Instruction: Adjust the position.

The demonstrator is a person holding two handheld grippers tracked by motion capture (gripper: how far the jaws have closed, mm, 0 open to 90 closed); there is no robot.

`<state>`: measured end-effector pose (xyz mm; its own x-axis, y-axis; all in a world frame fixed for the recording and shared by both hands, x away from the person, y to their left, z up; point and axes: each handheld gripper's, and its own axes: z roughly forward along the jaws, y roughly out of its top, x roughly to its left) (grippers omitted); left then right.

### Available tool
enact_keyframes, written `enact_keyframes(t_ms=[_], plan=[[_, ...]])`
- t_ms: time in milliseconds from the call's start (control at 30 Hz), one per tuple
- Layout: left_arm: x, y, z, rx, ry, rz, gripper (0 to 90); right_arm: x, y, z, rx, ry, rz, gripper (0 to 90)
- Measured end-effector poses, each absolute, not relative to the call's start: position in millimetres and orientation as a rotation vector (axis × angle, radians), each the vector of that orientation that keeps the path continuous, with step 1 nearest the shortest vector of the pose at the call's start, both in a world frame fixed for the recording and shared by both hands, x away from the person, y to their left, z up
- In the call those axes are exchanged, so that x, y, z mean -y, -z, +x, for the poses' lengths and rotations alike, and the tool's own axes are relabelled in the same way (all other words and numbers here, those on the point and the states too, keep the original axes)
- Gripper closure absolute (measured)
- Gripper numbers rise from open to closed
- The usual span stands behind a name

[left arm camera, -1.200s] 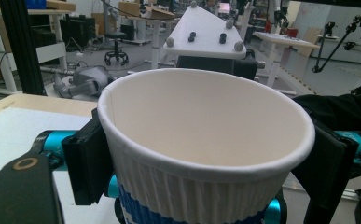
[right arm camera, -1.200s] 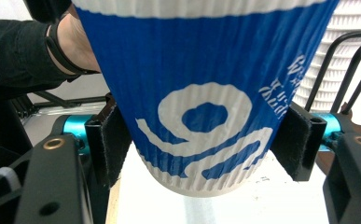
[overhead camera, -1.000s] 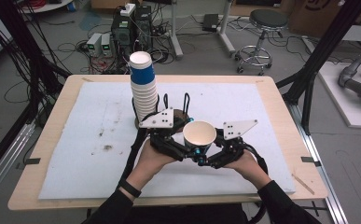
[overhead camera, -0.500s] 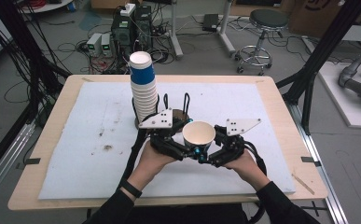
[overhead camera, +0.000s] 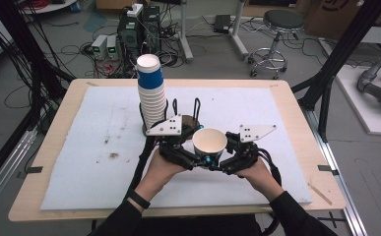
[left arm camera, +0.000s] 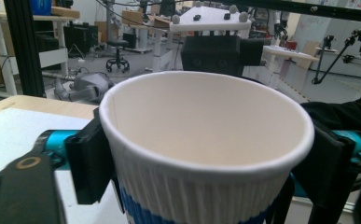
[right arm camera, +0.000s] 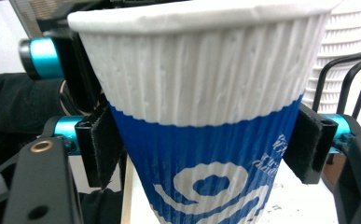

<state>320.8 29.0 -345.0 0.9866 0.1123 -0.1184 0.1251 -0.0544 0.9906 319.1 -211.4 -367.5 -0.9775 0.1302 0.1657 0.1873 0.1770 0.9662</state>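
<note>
My right gripper (overhead camera: pixel 222 158) pinches the paper cup (overhead camera: pixel 209 144) upright above the tabletop (overhead camera: pixel 276 105), at four o'clock from the cup stack (overhead camera: pixel 151 96), while my left gripper (overhead camera: pixel 194 156), its jaws just opening, loosens for the handover.

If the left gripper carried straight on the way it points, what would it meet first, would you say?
The paper cup already sits between its jaws; past that, probably the right gripper facing it, though depth is hard to judge.

Round stool (overhead camera: pixel 280 22), computer boxes (overhead camera: pixel 138 24) and tangled cables (overhead camera: pixel 23 59) on the floor behind.
</note>
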Motion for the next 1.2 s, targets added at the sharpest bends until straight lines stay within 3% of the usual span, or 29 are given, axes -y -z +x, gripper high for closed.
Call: enact_keyframes(t_ms=[300,900,1200], plan=[[-34,341,321,-0.187,0.002,1.640,10.0,215,366,320,2.402,1.967,-0.309,24.5],[-65,342,319,-0.226,-0.060,1.630,9.6,228,360,324,2.394,2.018,-0.345,24.6],[-58,360,320,-0.240,-0.079,1.673,9.6,231,357,325,2.364,2.050,-0.350,24.6]])
